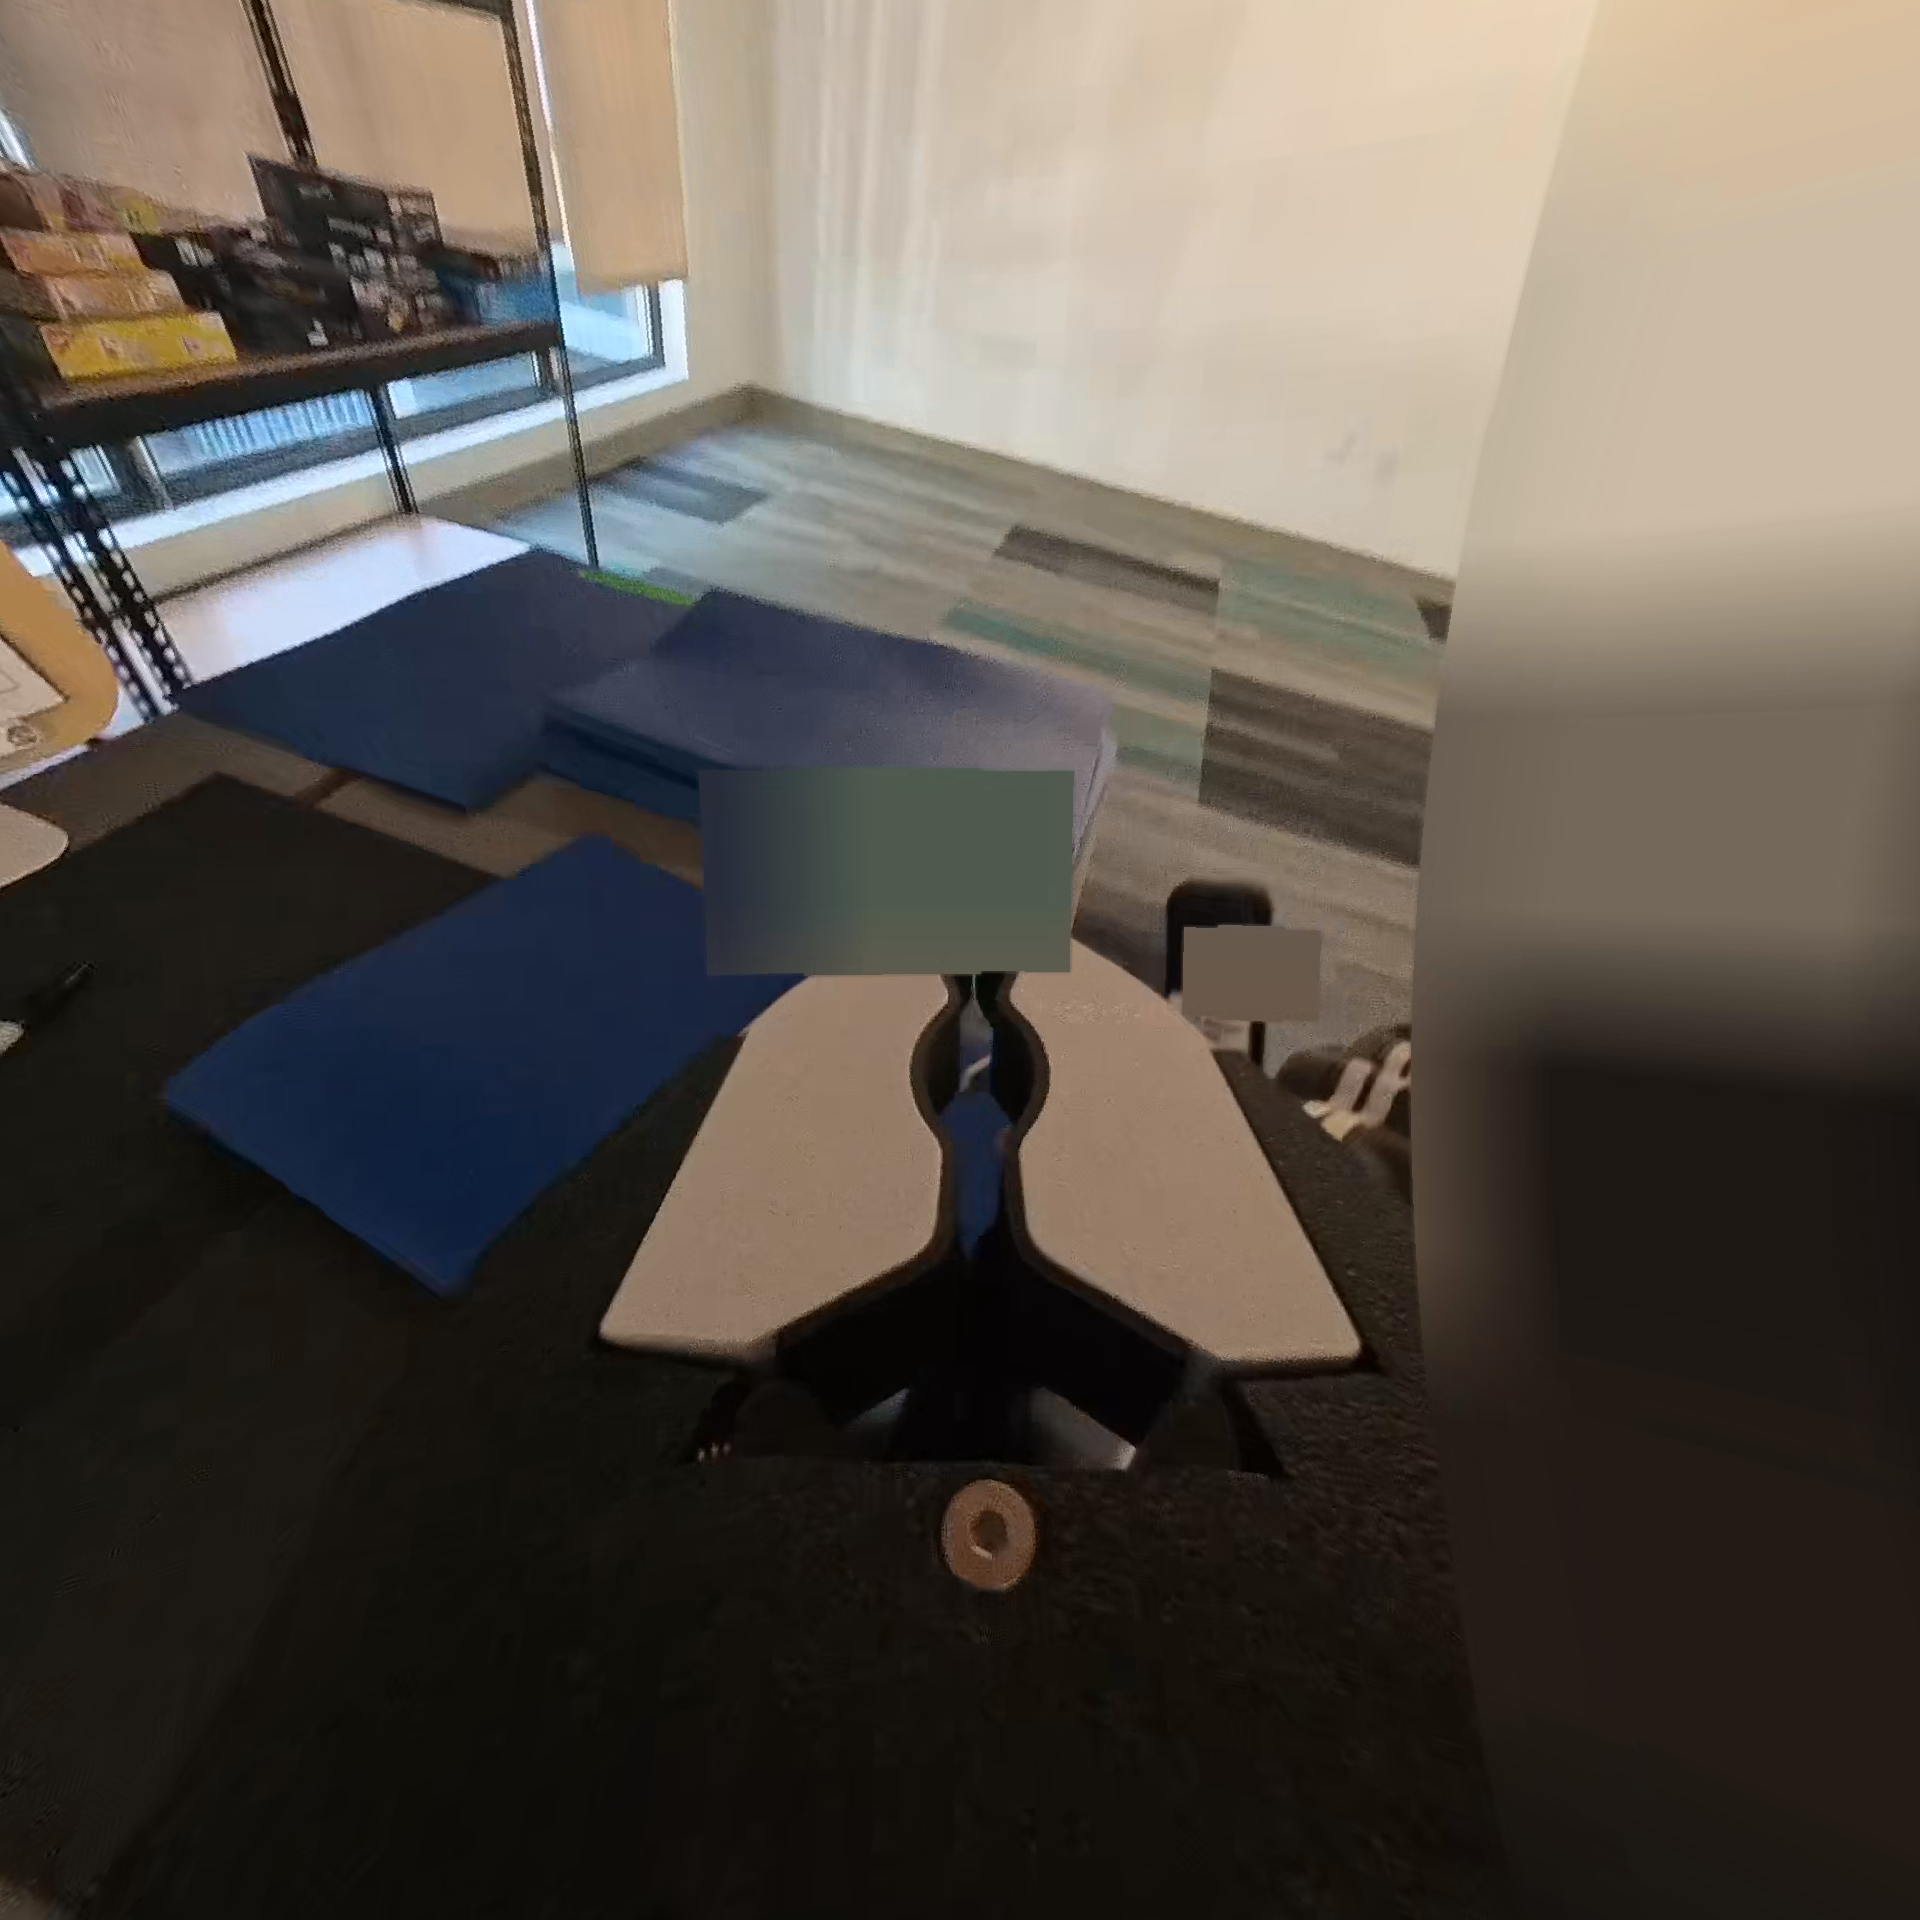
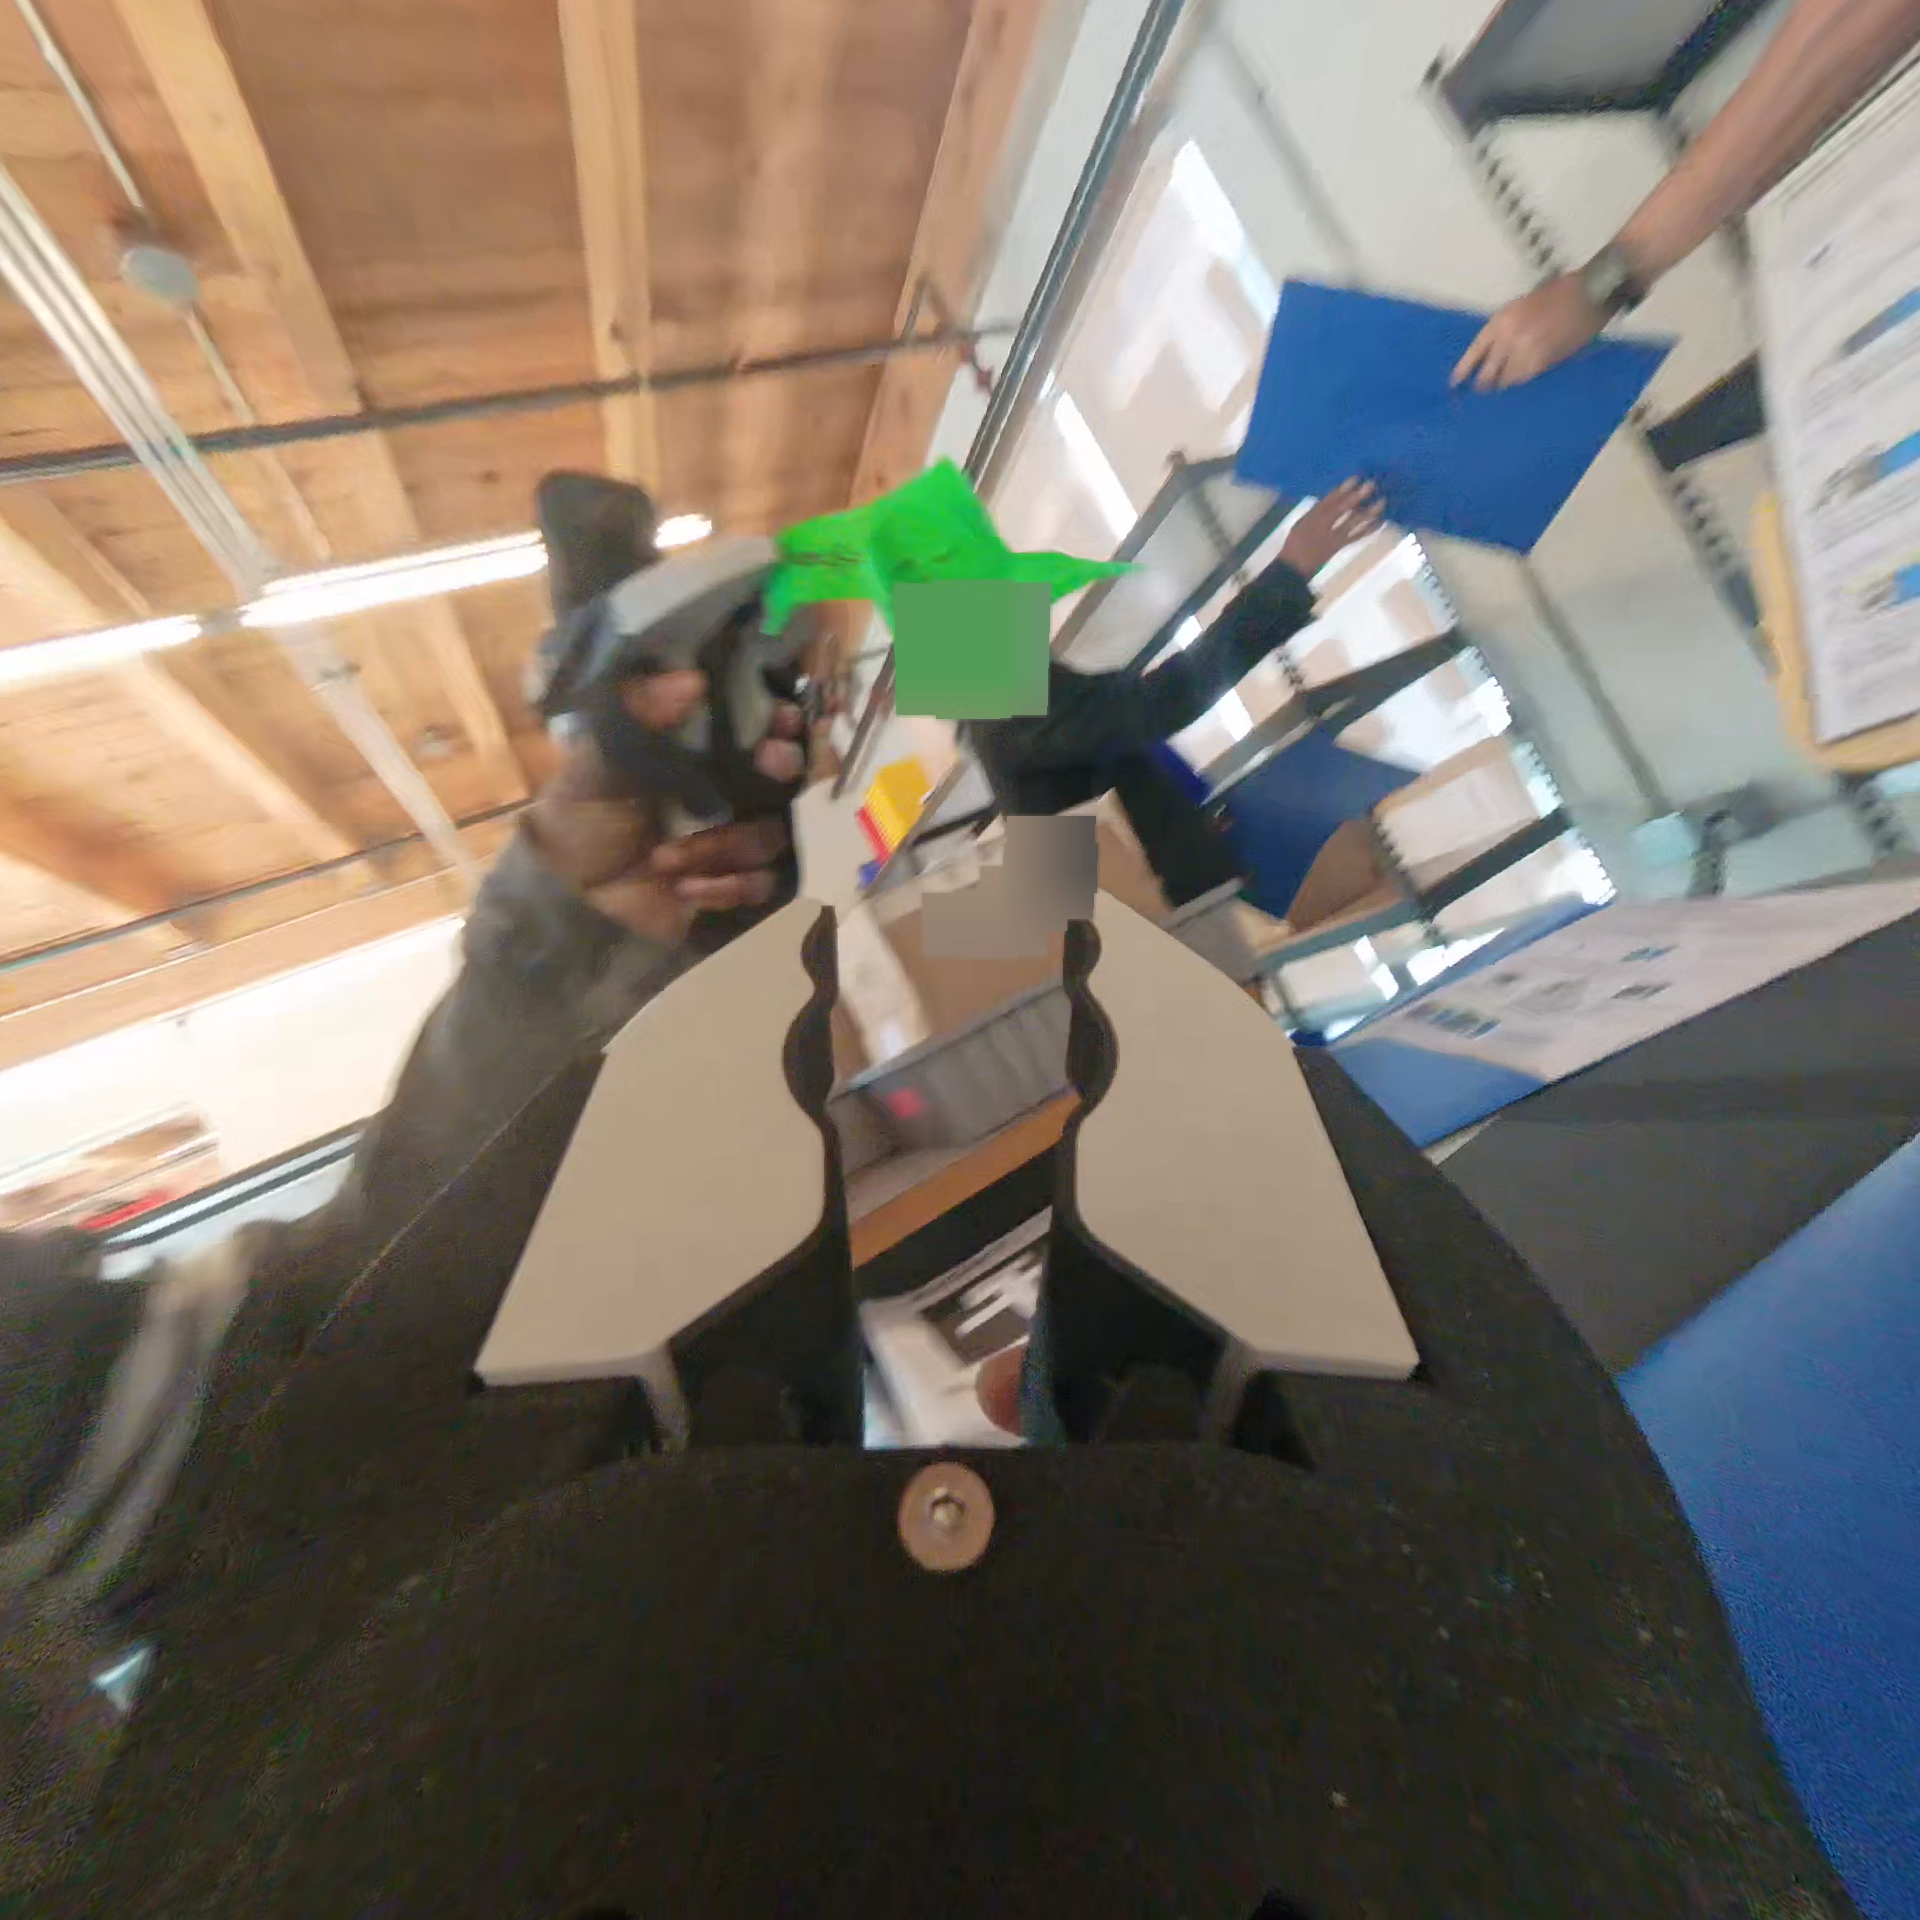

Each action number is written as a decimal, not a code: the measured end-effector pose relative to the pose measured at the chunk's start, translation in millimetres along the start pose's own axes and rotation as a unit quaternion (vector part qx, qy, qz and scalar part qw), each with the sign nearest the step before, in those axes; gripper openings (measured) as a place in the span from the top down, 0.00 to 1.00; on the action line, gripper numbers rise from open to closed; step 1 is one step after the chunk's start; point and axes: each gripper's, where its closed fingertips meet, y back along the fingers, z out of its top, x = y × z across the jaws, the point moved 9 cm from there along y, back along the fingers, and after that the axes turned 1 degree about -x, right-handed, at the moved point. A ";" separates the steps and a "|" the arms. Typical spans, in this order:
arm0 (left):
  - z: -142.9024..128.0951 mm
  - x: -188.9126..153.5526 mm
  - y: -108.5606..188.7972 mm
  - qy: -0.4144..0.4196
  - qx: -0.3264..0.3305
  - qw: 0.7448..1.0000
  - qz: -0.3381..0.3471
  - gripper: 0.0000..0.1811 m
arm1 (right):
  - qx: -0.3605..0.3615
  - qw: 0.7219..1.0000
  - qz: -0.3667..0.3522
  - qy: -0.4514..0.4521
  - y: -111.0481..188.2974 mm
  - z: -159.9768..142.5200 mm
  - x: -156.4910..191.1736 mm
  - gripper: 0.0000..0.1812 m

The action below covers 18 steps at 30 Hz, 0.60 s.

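Note:
My left gripper (image 1: 977, 997) has its jaws nearly together, just above a black-covered table (image 1: 312, 1455). A laid-over patch hides what lies at its tips. In the right wrist view the left gripper (image 2: 769, 623), held in a hand, is shut on a bright green cloth (image 2: 914, 540) that sticks out from it. My right gripper (image 2: 951, 935) is open and empty, tilted up toward a wooden ceiling. A folded blue cloth (image 1: 447, 1049) lies on the table left of the left gripper.
Two more folded blue cloths (image 1: 416, 675) (image 1: 831, 686) lie farther back. A metal shelf with boxes (image 1: 208, 270) stands at the far left. In the right wrist view, hands hold a blue sheet (image 2: 1444, 426) in front of metal shelving (image 2: 1507, 727).

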 end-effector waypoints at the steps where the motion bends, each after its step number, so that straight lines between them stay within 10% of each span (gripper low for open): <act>1: 1.4 0.1 -2.2 0.013 -0.028 0.999 -0.008 1.00 | -0.008 0.999 -0.005 0.039 -10.1 -1.7 -9.8 0.76; 8: 18.3 10.7 -4.8 0.095 -0.107 0.987 -0.076 1.00 | -0.068 0.923 -0.051 0.375 -59.1 53.0 -47.7 0.68; 18: 22.6 23.1 6.1 0.111 -0.144 0.980 -0.085 1.00 | 0.003 0.991 0.105 0.084 -101.5 31.3 -39.0 0.75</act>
